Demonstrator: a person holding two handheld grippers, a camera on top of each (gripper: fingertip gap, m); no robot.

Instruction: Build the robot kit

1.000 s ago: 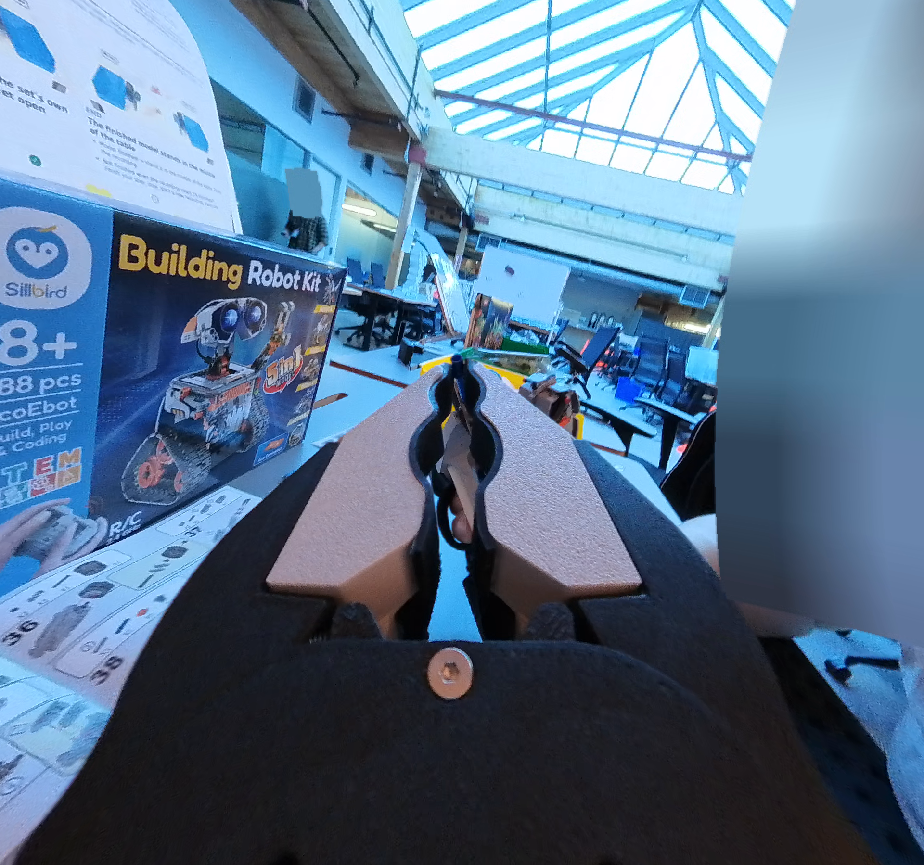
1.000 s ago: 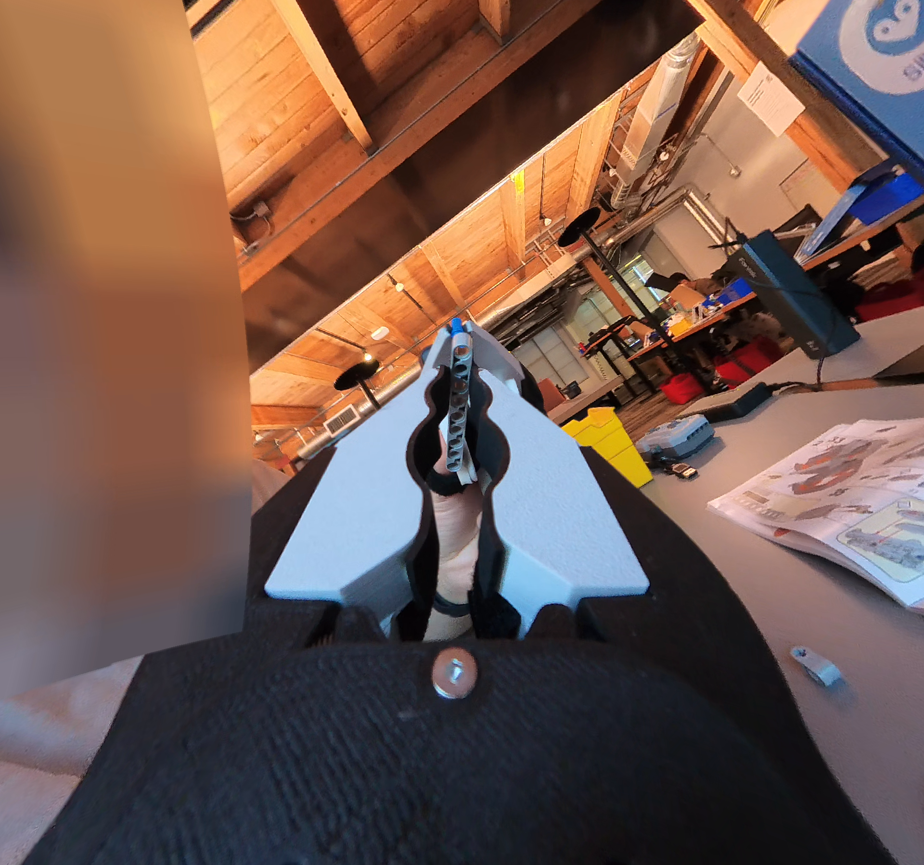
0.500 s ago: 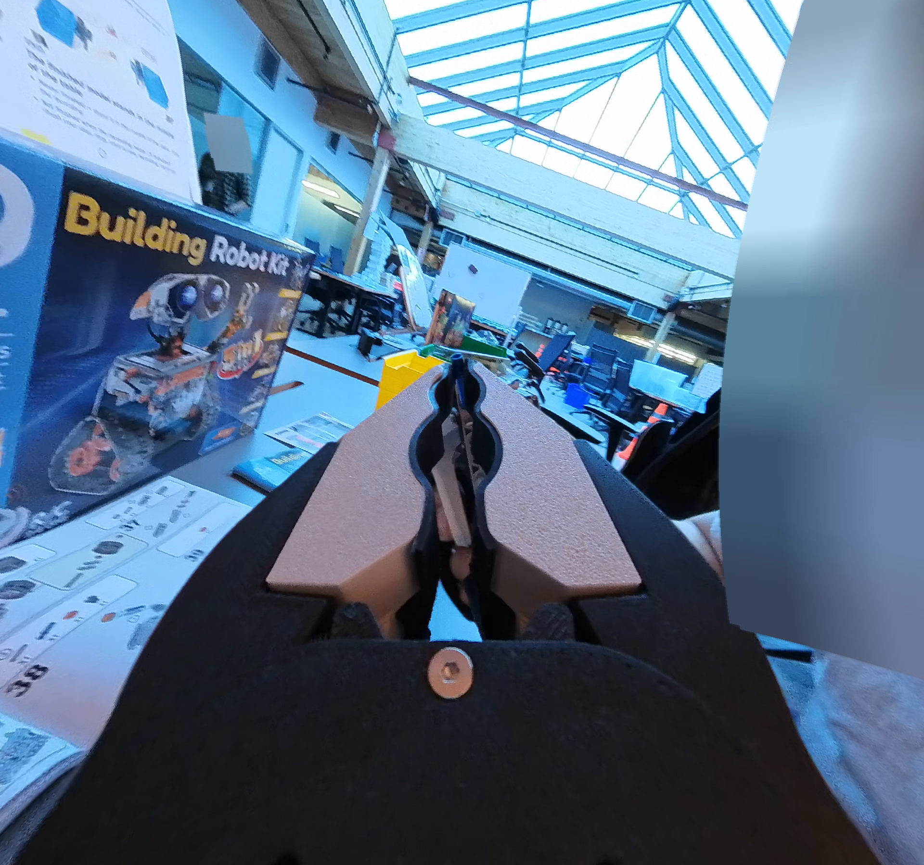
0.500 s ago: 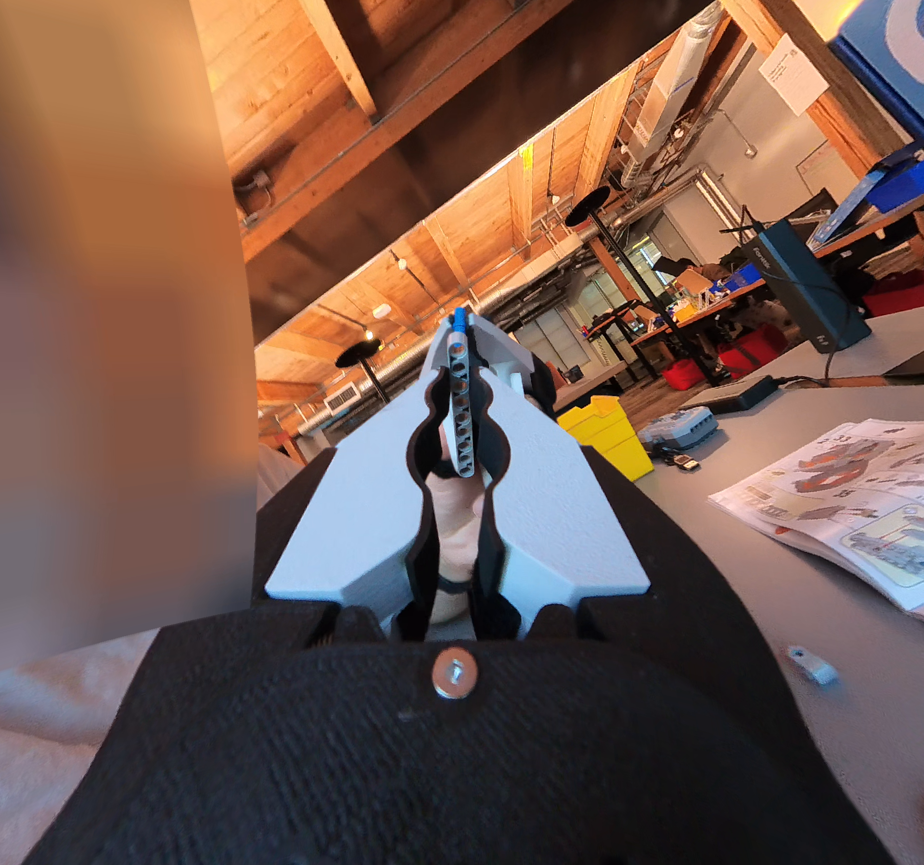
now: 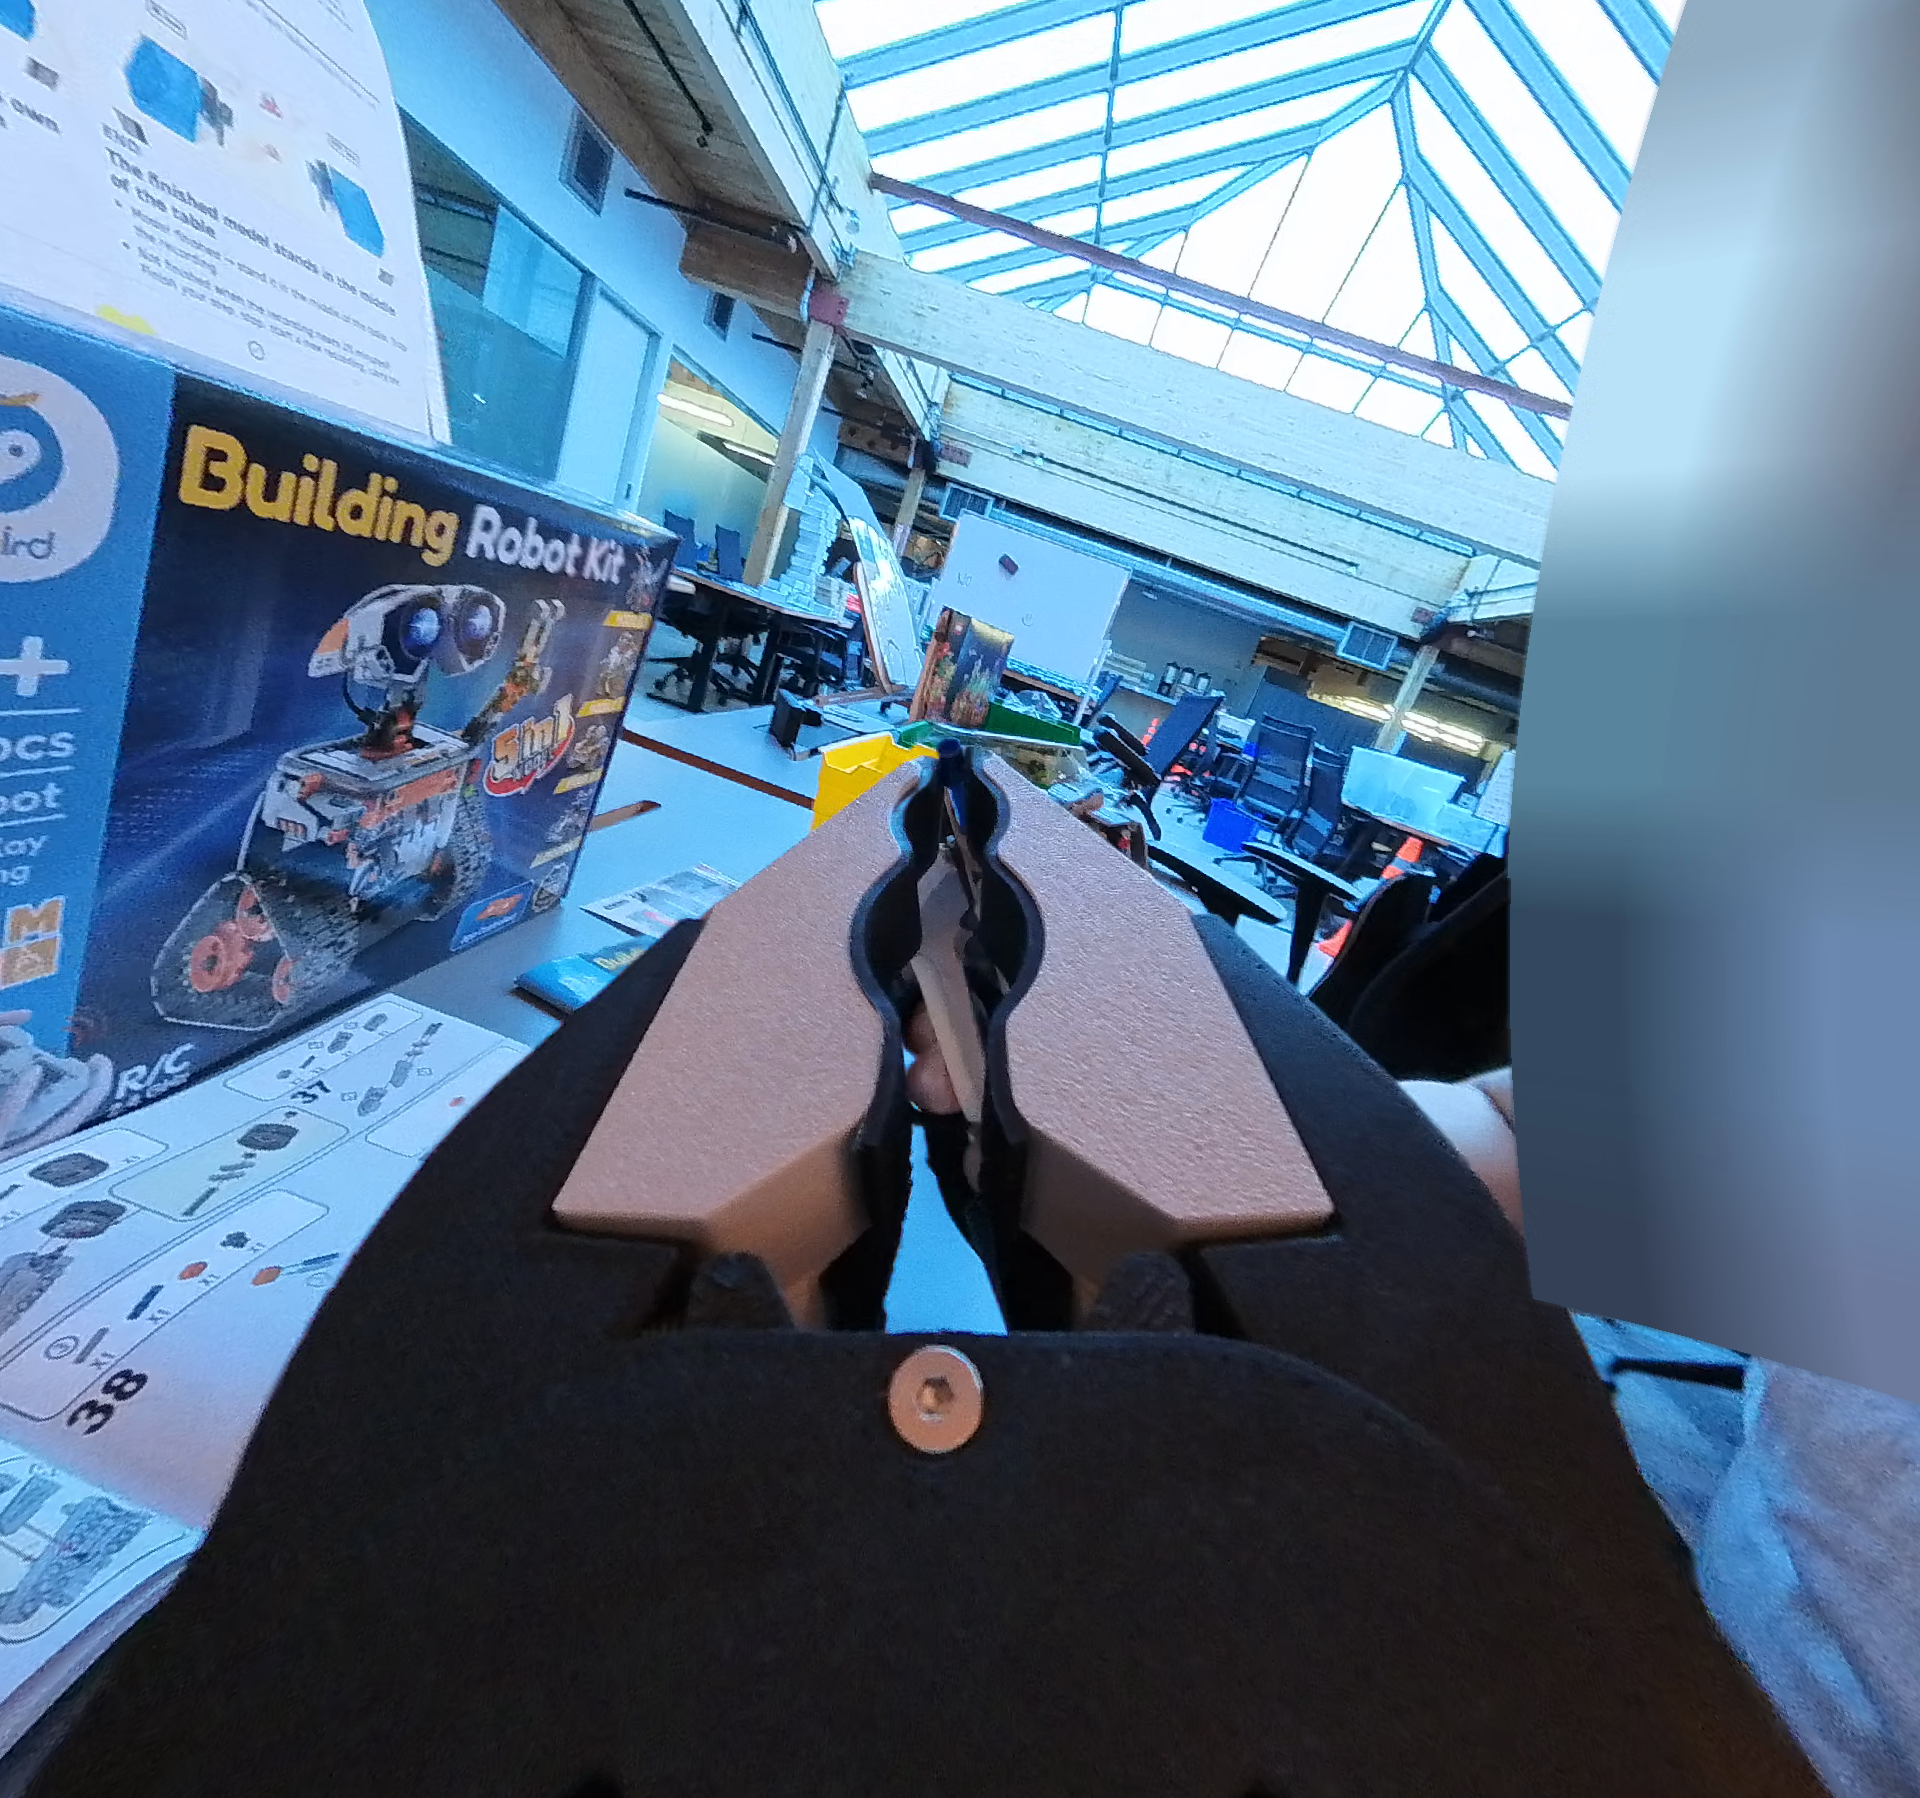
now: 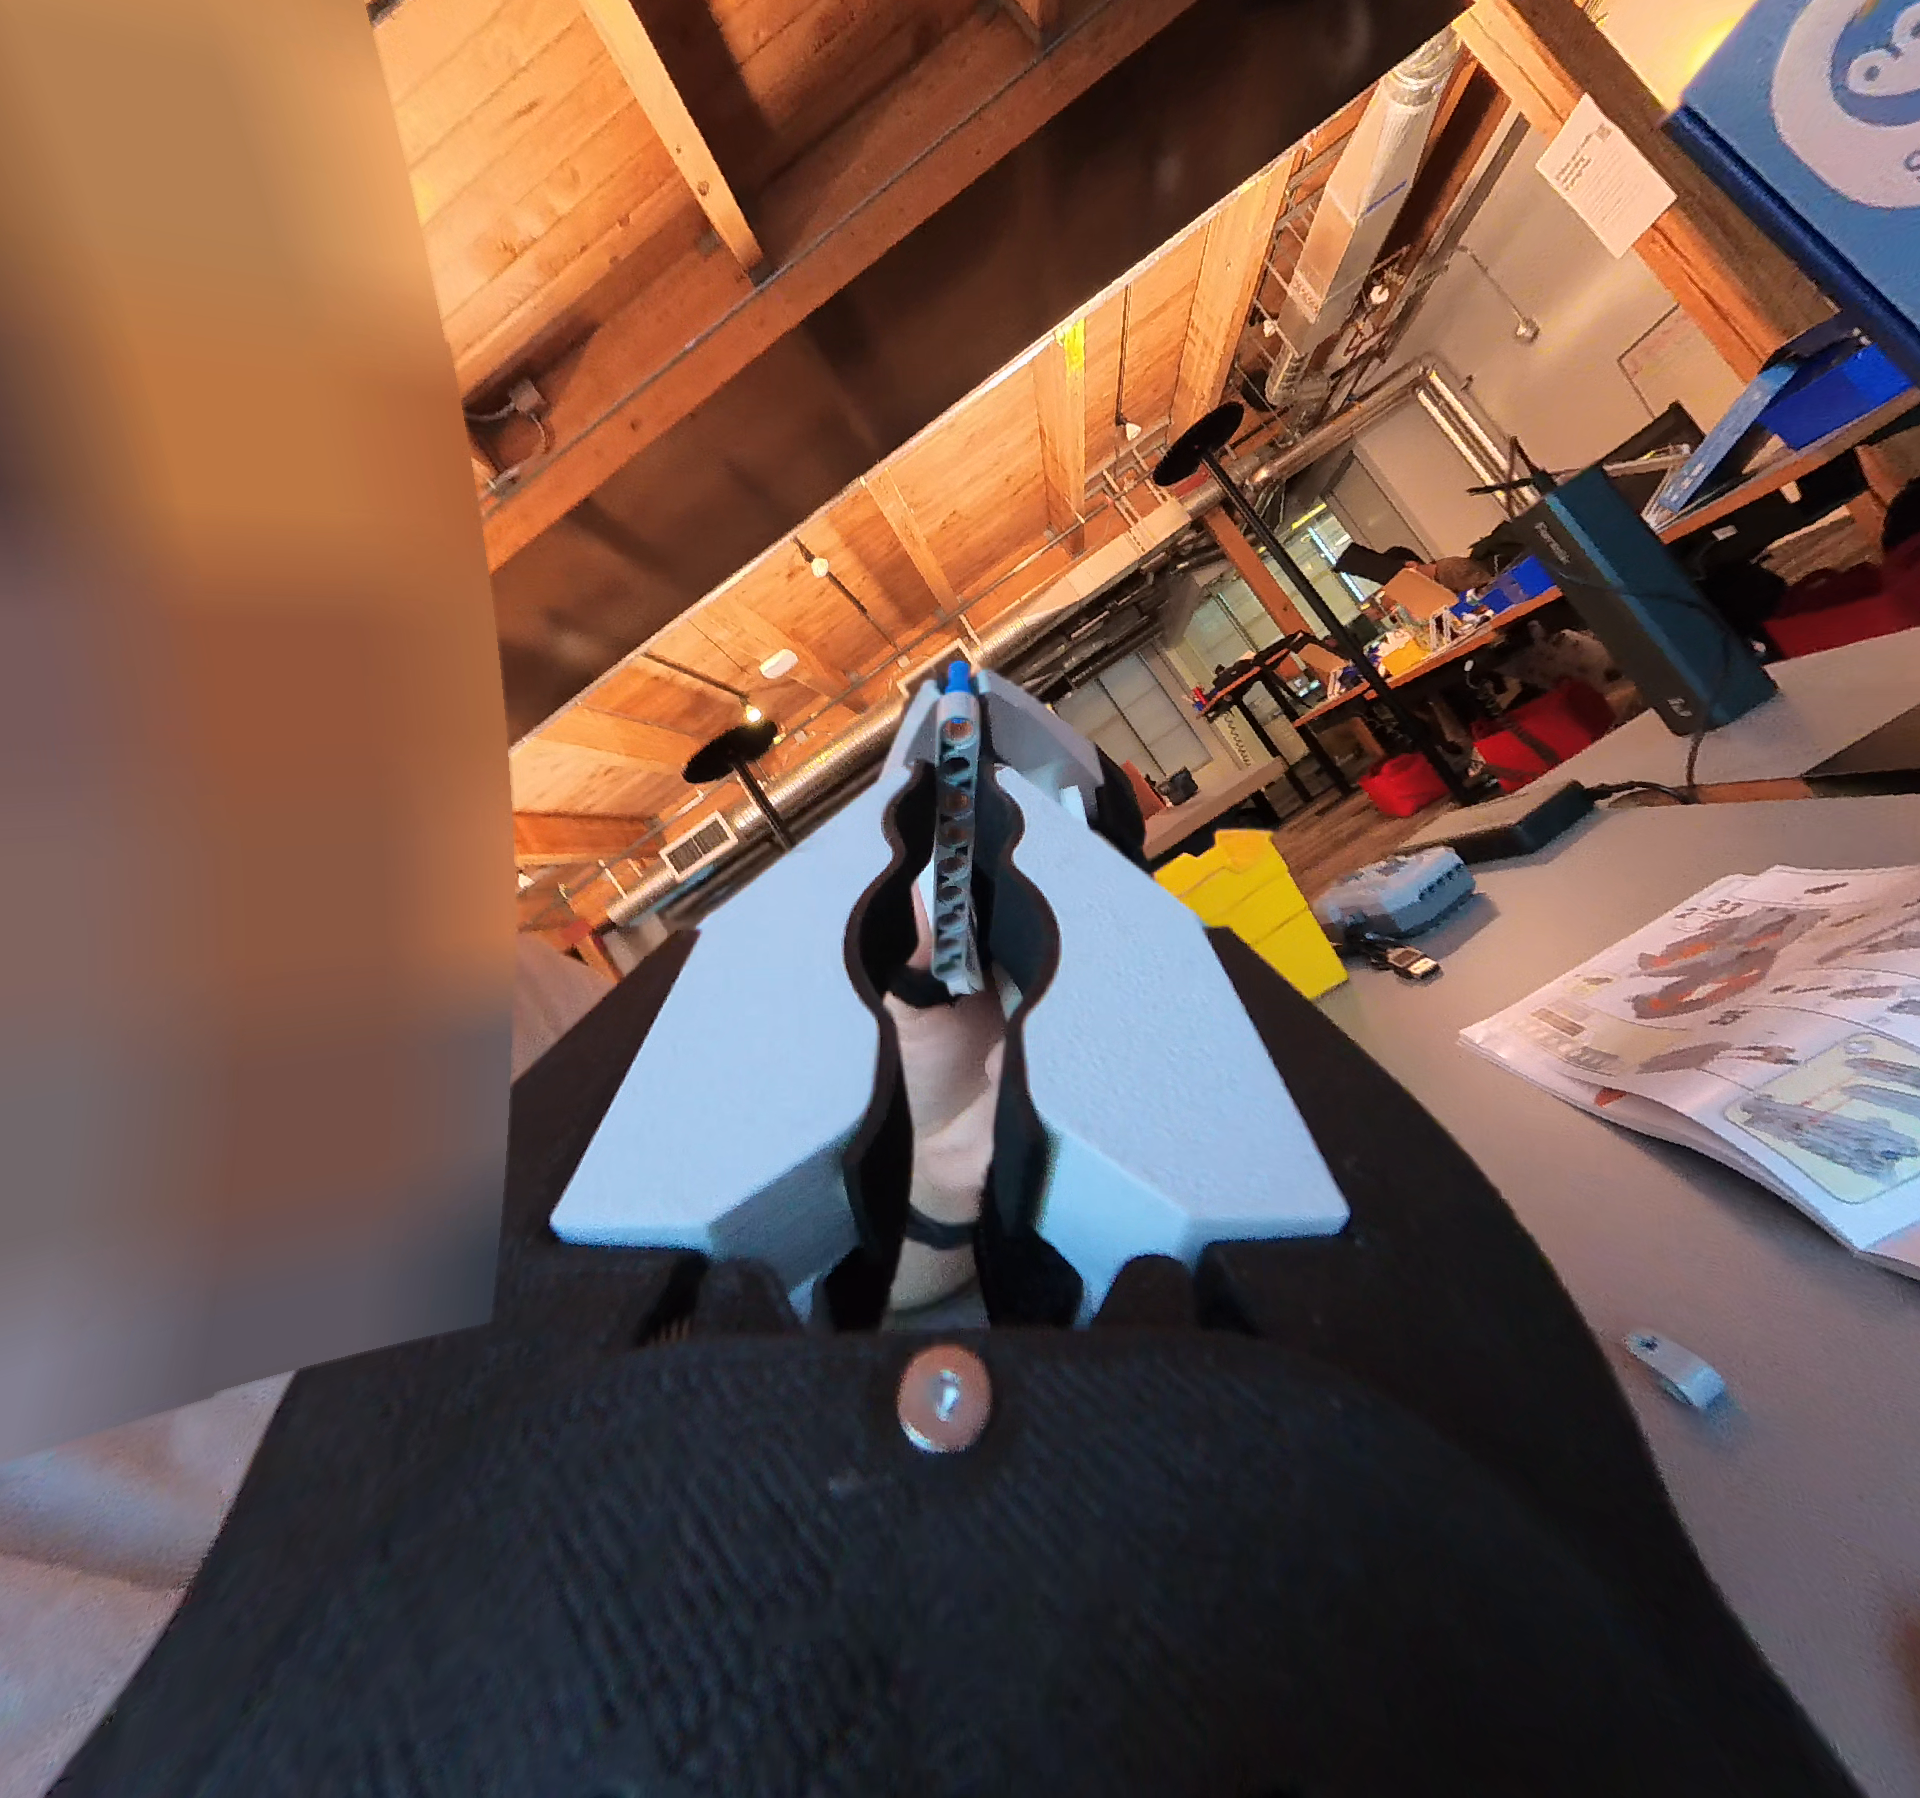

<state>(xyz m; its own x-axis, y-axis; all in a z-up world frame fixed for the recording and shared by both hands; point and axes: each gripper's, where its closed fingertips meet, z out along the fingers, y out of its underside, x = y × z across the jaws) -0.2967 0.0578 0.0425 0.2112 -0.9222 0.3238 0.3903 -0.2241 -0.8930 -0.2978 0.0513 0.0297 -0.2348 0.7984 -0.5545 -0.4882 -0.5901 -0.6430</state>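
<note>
My left gripper (image 5: 951,780), with brown fingers (image 5: 769,1000), is shut on a thin light grey piece (image 5: 948,1005) that has a dark blue tip (image 5: 948,749). It is held up in the air above the table. My right gripper (image 6: 958,725), with pale grey fingers (image 6: 748,1042), is shut on a grey perforated beam (image 6: 958,875) with a blue pin (image 6: 957,678) at its far end. It is also raised and points upward. A person's hand (image 6: 940,1114) shows through the gap behind the beam.
A blue robot kit box (image 5: 343,730) stands left on the grey table (image 5: 707,813), with instruction sheets (image 5: 208,1229) before it and a yellow bin (image 5: 857,772) behind. The right wrist view shows an open booklet (image 6: 1714,1042), a small grey part (image 6: 1673,1369), a yellow bin (image 6: 1257,907) and a grey block (image 6: 1403,891). Less than 4 cm separates the two grippers' tips.
Both grippers stay shut on their pieces. The left view swung slightly to the right, then back. The right view barely moved, and the beam's tilt shifted a little.
</note>
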